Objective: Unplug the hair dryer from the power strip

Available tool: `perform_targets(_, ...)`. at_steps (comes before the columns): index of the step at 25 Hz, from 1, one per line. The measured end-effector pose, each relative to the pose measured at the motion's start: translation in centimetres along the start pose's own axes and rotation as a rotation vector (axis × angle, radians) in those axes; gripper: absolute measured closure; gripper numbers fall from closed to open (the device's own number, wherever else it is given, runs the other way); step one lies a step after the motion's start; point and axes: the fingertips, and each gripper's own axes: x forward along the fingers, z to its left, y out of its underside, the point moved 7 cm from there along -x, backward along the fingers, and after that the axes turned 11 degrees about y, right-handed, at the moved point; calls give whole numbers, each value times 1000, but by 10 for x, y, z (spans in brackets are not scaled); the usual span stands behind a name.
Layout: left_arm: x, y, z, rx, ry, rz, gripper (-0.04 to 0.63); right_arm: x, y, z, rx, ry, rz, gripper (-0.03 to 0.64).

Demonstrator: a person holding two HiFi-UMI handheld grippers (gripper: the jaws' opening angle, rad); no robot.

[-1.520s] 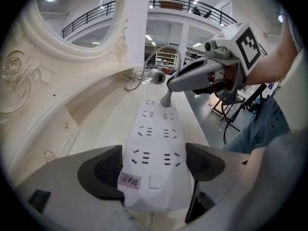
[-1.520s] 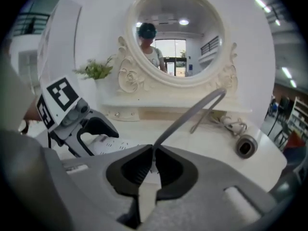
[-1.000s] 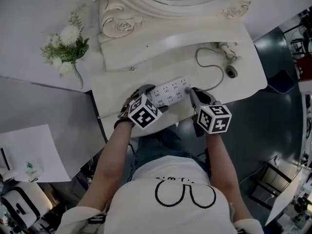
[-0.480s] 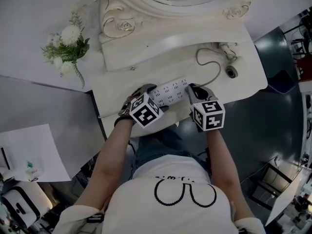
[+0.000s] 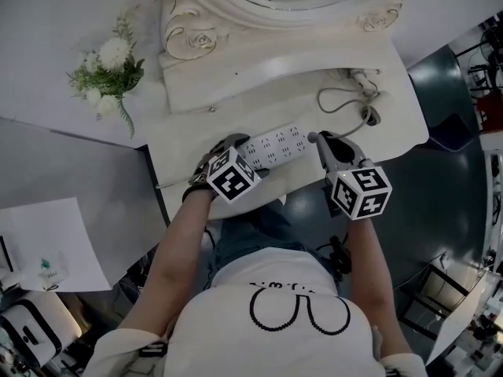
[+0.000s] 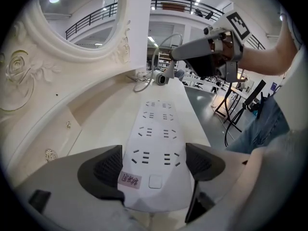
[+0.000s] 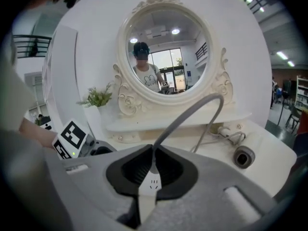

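Change: plug (image 7: 153, 183) clamped in right tongs (image 7: 153, 159) now clear of power strip (image 6: 156, 124), gripped by left tongs (image 6: 155, 163) | we judge it unplugged.

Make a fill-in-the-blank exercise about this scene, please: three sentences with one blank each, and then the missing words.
1. The left hand-held gripper is shut on the white ____.
2. The right hand-held gripper holds the ____ in the air, out of every socket.
3. The grey cord runs from that gripper to the ____ lying below the mirror.

Missing words: power strip; plug; hair dryer.
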Motion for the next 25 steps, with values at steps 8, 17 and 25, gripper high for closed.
perform_targets(8, -1, -1, -2, -4, -1, 5, 189, 0, 0, -23, 150, 8, 0, 592)
perform_targets(17, 0, -1, -1, -11, 0, 4, 189, 33, 48, -103, 613, 108, 137, 591)
perform_targets(25, 1, -2, 0, -18, 1, 13, 187, 52, 79, -122, 932, 134, 187, 582)
